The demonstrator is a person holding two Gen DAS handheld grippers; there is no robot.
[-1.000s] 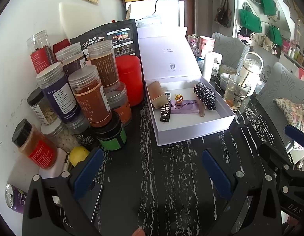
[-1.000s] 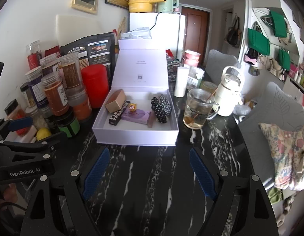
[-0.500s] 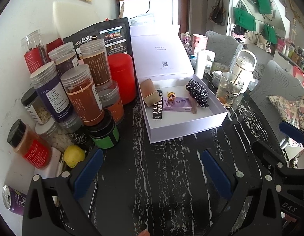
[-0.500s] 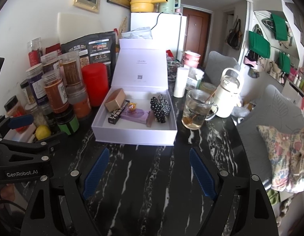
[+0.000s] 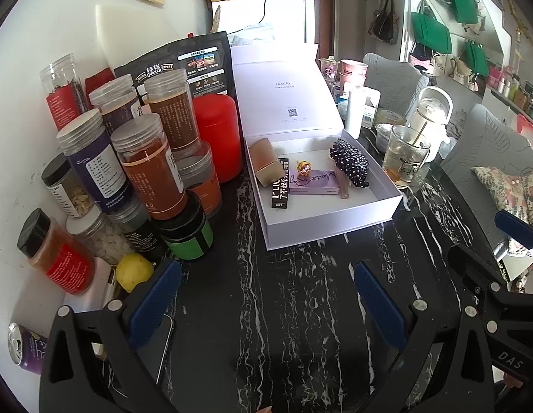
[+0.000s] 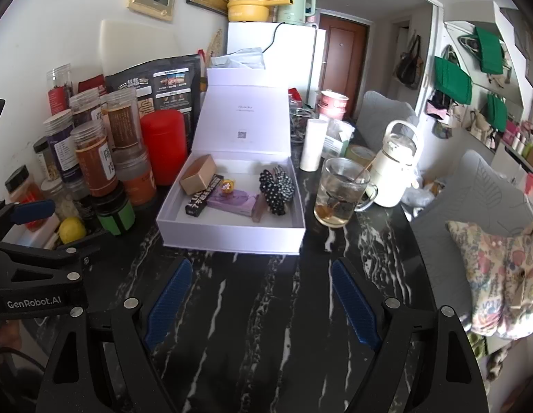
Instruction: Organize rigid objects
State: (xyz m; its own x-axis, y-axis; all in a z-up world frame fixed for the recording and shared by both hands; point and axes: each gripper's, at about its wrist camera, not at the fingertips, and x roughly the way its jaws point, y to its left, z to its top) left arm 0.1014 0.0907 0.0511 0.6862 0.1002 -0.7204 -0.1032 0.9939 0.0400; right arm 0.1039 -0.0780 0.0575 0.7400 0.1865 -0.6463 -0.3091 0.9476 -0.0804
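**Both tools open and empty short of the white box**

The white box [image 6: 232, 237] sits on the black marbled tabletop [image 6: 266, 309] with its lid [image 6: 244, 120] standing up at the far side. Inside it lie a tan block [image 6: 198, 175] in the far left corner, a black printed carton [image 6: 204, 195] just right of that block, a gold-wrapped sweet [image 6: 228, 184] above a flat purple packet [image 6: 233, 202] in the middle, and a black beaded piece [image 6: 277, 191] toward the right wall.

The left tool [image 5: 263, 292] hangs over the bare tabletop on the near side of the box, its blue pads [image 5: 156, 294] spread wide with nothing between them. The right tool [image 6: 261, 292] is likewise spread apart and empty, also on the near side of the box.

Left of the box stand a red canister [image 5: 216, 137] and a crowd of lidded jars [image 5: 149, 168], with a green-labelled tub [image 5: 187, 237] and a lemon [image 5: 134, 272] nearer the left tool. Right of the box stand a glass mug [image 6: 338, 196] with a stirrer in it and a white kettle [image 6: 397, 168].
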